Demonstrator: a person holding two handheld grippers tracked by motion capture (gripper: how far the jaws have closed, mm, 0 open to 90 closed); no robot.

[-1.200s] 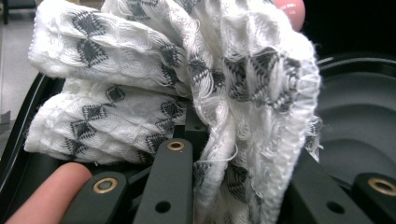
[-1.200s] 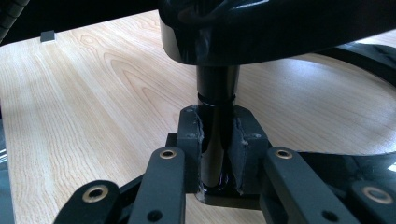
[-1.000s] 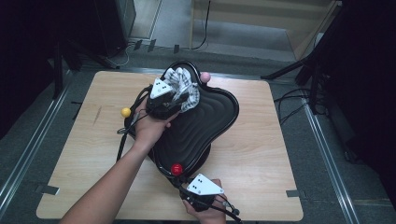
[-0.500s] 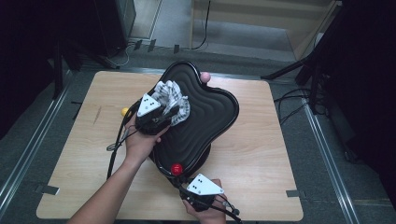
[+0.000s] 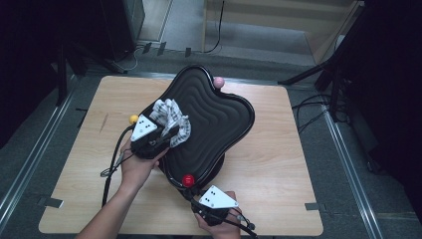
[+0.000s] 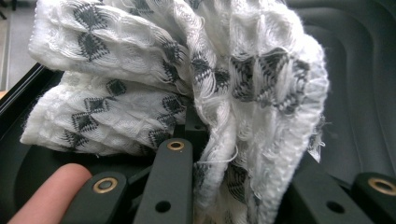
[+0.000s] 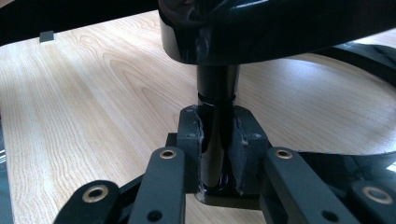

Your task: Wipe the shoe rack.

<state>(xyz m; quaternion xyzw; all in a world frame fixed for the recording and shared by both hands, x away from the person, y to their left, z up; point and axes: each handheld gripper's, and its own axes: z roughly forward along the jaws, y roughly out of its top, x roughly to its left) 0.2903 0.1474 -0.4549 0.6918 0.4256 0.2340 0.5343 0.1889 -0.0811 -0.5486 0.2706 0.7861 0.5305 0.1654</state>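
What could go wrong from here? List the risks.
1. The white patterned cloth is bunched in the left gripper, so it may wipe the ridged black tray unevenly.
2. The right gripper clamps one thin black leg; hard wiping could twist or tip the tray.
3. Frayed threads could snag on the ridges.

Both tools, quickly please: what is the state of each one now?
Left tool: closed, holding the white patterned cloth on the black tray.
Right tool: closed, holding the tray's black leg.
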